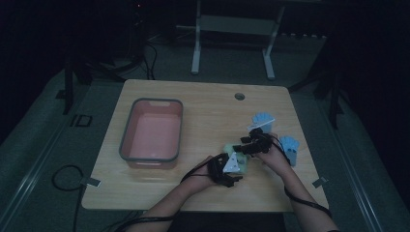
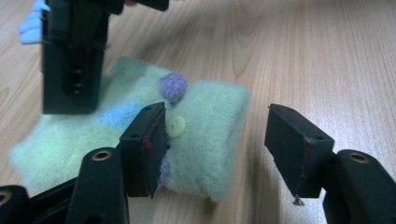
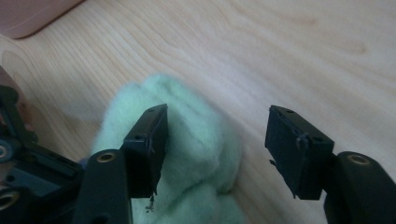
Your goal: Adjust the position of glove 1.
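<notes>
Seemed to be the gripping step on the green felt piece point(image 2: 205, 107), which lay near the table's point(image 1: 193, 101) front edge, right of middle. Called next for a firm pinch on an edge of the felt before any lift, perhaps toward the pink bin point(image 1: 126, 130) at the left side.

Left gripper point(image 2: 217, 116): stood spread, straddled the felt's corner, pressed nothing. Right gripper point(image 3: 219, 114): likewise spread, one jaw over the felt, the other over bare wood, nothing pinched.
</notes>
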A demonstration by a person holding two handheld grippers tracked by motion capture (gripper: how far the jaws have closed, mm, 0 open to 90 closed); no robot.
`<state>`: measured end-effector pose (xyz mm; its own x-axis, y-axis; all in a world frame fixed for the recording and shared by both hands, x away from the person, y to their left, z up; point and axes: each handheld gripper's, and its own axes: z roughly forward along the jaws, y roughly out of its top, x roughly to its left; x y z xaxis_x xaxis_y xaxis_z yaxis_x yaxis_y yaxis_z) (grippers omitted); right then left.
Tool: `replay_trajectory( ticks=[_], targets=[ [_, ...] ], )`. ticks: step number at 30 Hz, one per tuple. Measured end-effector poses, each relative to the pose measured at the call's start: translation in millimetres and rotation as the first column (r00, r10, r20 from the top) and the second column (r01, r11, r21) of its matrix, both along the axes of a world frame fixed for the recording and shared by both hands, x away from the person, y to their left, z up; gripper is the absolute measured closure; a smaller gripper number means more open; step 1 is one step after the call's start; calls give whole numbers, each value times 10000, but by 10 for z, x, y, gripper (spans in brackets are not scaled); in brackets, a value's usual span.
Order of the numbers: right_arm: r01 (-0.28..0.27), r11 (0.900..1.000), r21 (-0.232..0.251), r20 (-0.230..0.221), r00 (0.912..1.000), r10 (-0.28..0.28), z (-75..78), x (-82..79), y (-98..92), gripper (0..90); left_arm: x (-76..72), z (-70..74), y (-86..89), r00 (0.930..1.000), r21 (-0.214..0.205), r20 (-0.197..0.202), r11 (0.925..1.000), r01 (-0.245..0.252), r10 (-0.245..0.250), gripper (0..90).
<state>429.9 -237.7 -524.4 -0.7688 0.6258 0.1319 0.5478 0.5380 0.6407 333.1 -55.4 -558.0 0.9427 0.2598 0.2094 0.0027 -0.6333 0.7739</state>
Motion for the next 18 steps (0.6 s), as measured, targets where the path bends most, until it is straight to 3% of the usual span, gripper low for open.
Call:
replay_trajectory(
  ticks=[5, 9, 11, 12, 13, 14, 18],
  targets=[
    [3, 9997, 228, -638, 9980, 11, -98, 0, -38, 376, 15, -25, -11, 9999, 192, 103, 9998, -29, 27, 451],
    [-51, 9978, 668, -1370, 9905, 142, -184, 2, -57, 425, -41, -60, -84, 9955, 906, 945, 9958, -134, 48, 464],
    [-38, 9968, 804, -1527, 9881, 161, -198, 4, -57, 439, -48, -64, -92, 9949, 863, 999, 9960, -210, 123, 483],
    [-40, 9960, 896, -1635, 9864, 186, -209, 8, -58, 448, -51, -67, -98, 9924, 947, 1206, 9949, -356, 241, 483],
    [32, 9942, 1076, -1836, 9829, 167, -219, 7, -60, 500, -47, -65, -96, 9909, 992, 1310, 9941, -435, 303, 548],
    [6, 9939, 1101, -1811, 9833, 195, -217, 3, -60, 542, -35, -58, -90, 9914, 931, 1260, 9945, -485, 366, 598],
    [-8, 9942, 1075, -1549, 9878, 175, -171, -33, -52, 650, 54, 1, -39, 9986, 484, 302, 9978, -445, 431, 698]
  ],
)
